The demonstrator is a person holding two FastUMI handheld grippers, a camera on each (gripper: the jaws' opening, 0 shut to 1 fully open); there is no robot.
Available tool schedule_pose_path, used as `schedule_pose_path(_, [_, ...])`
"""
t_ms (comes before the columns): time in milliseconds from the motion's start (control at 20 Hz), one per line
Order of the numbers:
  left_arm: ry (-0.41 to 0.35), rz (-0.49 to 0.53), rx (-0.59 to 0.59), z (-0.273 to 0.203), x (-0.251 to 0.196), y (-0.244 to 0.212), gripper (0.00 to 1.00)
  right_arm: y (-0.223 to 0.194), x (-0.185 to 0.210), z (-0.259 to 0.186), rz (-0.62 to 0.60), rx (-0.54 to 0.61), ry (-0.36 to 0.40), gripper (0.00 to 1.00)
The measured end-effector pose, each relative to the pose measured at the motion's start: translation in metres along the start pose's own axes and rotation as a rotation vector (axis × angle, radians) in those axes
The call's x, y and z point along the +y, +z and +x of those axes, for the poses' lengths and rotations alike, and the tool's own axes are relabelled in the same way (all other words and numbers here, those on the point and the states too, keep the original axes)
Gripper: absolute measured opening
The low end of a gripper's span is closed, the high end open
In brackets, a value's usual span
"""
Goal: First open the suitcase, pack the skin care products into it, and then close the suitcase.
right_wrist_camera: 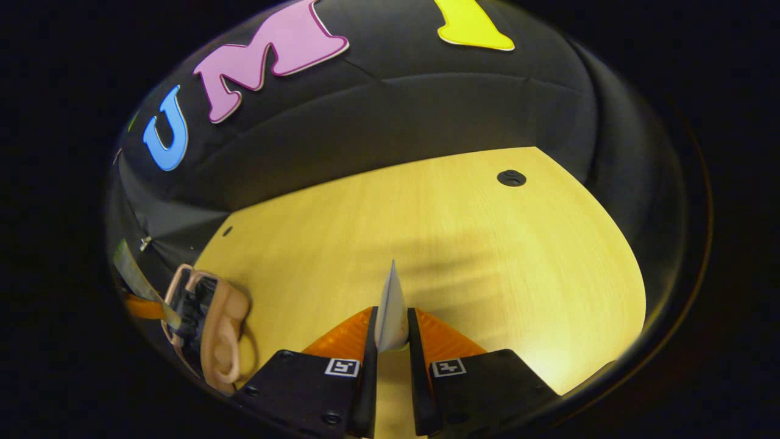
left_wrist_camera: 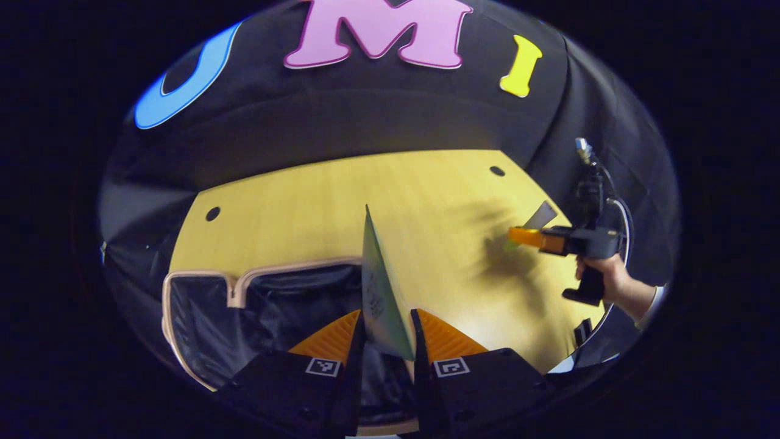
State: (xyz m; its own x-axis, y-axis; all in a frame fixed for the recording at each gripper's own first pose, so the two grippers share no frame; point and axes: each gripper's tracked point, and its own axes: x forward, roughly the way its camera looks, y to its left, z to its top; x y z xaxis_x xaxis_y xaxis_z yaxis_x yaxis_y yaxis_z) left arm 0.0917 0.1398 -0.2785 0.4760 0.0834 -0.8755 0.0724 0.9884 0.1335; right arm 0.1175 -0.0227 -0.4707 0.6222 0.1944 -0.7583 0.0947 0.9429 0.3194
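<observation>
Lying open at the near left of the wooden surface (left_wrist_camera: pixel 426 195), the suitcase (left_wrist_camera: pixel 201 317) shows a dark lining inside its pale zipped rim. The left tool (left_wrist_camera: pixel 390 335) pinches a flat green sachet (left_wrist_camera: pixel 381 292) just above the case's right edge. The right tool (right_wrist_camera: pixel 390 332) clamps a pale sachet (right_wrist_camera: pixel 392 305) over bare wood, well apart from the suitcase.

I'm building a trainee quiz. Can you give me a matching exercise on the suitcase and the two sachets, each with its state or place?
Things:
1. suitcase
2. green sachet
3. white sachet

States:
a. held in the right claw, over bare table
b. open, dark lining showing
c. held in the left claw, at the suitcase

Pairs: 1-b, 2-c, 3-a
</observation>
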Motion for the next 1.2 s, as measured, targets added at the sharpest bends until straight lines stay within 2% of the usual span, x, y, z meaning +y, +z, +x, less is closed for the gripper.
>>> schedule_pose_path(50, [0.033,0.000,0.055,0.003,0.021,-0.017,0.41,-0.002,0.015,-0.012,-0.003,0.003,0.026,0.28])
schedule_pose_path(150, [0.087,-0.020,0.215,0.002,0.058,-0.059,0.41,-0.004,0.052,-0.029,-0.032,-0.002,0.074,0.28])
schedule_pose_path(350, [0.060,-0.143,0.438,0.020,0.081,-0.123,0.38,-0.019,0.131,-0.053,-0.085,0.024,0.186,0.28])
schedule_pose_path(500, [0.052,-0.275,0.515,0.029,0.085,-0.148,0.42,-0.042,0.191,-0.070,-0.137,0.065,0.264,0.28])
schedule_pose_path(600, [0.014,-0.311,0.493,0.029,0.083,-0.149,0.51,-0.064,0.225,-0.074,-0.175,0.108,0.299,0.28])
schedule_pose_path(650, [-0.014,-0.301,0.466,0.029,0.082,-0.148,0.51,-0.074,0.241,-0.077,-0.190,0.128,0.314,0.28])
schedule_pose_path(700, [-0.027,-0.276,0.430,0.024,0.085,-0.144,0.57,-0.086,0.257,-0.077,-0.197,0.149,0.331,0.28])
schedule_pose_path(800, [-0.048,-0.242,0.317,0.010,0.092,-0.129,0.65,-0.108,0.288,-0.073,-0.194,0.204,0.371,0.28])
schedule_pose_path(900, [-0.061,-0.261,0.208,-0.012,0.104,-0.111,0.70,-0.141,0.309,-0.062,-0.186,0.306,0.380,0.28])
schedule_pose_path(950, [-0.051,-0.273,0.156,-0.021,0.116,-0.104,0.71,-0.160,0.316,-0.056,-0.186,0.367,0.368,0.28])
schedule_pose_path(1050, [0.018,-0.282,0.067,-0.036,0.156,-0.101,0.71,-0.193,0.326,-0.037,-0.186,0.459,0.329,0.28])
schedule_pose_path(1100, [0.058,-0.286,0.037,-0.047,0.182,-0.104,0.72,-0.203,0.327,-0.029,-0.177,0.492,0.304,0.21])
schedule_pose_path(1150, [0.092,-0.301,0.024,-0.056,0.205,-0.110,0.73,-0.214,0.326,-0.025,-0.170,0.540,0.270,0.28])
schedule_pose_path(1200, [0.111,-0.343,0.023,-0.068,0.223,-0.117,0.75,-0.225,0.327,-0.020,-0.159,0.569,0.243,0.28])
